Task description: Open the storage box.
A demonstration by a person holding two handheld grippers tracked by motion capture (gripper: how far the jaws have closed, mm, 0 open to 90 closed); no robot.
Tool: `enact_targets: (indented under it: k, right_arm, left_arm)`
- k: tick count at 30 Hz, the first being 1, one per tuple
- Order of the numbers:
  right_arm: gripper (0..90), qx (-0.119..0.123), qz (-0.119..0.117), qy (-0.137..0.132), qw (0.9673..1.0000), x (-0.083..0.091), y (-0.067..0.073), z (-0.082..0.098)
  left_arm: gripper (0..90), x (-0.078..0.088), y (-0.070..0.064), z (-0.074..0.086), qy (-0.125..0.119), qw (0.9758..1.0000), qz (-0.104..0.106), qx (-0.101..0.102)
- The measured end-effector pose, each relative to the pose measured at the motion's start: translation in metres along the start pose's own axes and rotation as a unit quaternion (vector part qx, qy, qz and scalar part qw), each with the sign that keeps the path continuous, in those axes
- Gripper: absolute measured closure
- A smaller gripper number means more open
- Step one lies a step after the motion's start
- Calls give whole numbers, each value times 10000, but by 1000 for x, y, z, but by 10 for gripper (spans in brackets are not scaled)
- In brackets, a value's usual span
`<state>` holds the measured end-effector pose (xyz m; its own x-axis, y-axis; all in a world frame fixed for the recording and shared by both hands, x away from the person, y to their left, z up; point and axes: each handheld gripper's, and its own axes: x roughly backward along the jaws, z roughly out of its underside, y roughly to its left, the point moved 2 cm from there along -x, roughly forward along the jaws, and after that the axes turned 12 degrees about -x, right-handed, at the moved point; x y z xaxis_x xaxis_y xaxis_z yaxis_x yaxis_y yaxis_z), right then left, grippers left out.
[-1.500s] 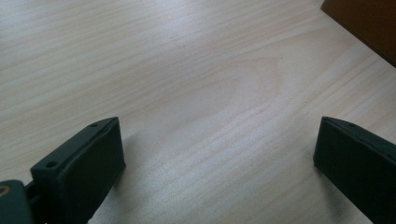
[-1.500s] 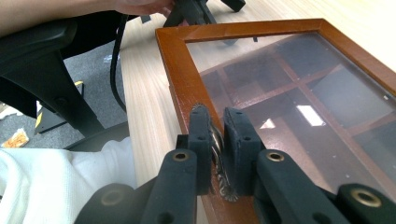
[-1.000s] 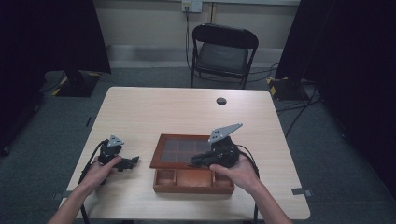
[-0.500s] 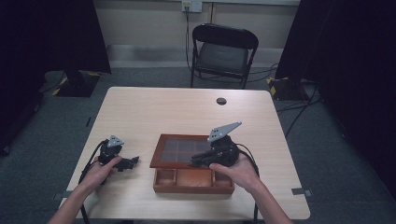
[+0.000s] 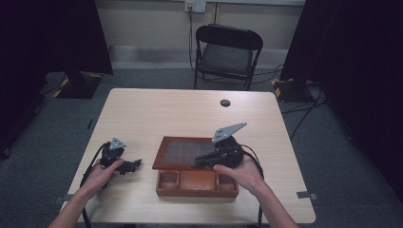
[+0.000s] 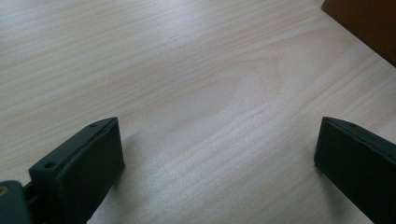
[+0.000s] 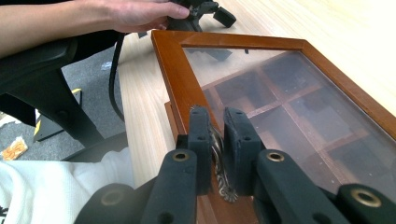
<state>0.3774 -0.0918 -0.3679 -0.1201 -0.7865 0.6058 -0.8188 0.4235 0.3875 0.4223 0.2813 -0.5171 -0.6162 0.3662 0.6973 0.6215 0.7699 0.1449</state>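
A wooden box [image 5: 197, 186] with several small compartments sits at the table's front middle. Its glass-paned lid [image 5: 183, 153] is lifted a little at the front edge. My right gripper [image 5: 203, 161] comes in from the box's right side. In the right gripper view this gripper [image 7: 217, 122] is shut on the small ornate metal handle [image 7: 220, 161] on the lid's wooden frame [image 7: 175, 77]. My left gripper [image 5: 135, 164] rests on the table left of the box, open. Between its fingertips [image 6: 219, 140] lies bare wood, and a corner of the box [image 6: 366, 23] shows at top right.
The light wooden table [image 5: 166, 114] has a small black round cap [image 5: 225, 102] near its far edge. A black folding chair [image 5: 228, 50] stands behind the table. Cables trail from both grippers off the front edge.
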Motion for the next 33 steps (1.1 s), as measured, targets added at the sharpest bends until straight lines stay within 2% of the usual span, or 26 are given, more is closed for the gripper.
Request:
enact_targets:
  k: [33]
  right_arm:
    - [821,-113,30,-144,9998,7,-2,-10]
  left_arm:
    - [5,0,0,0,15,10000,-7,-10]
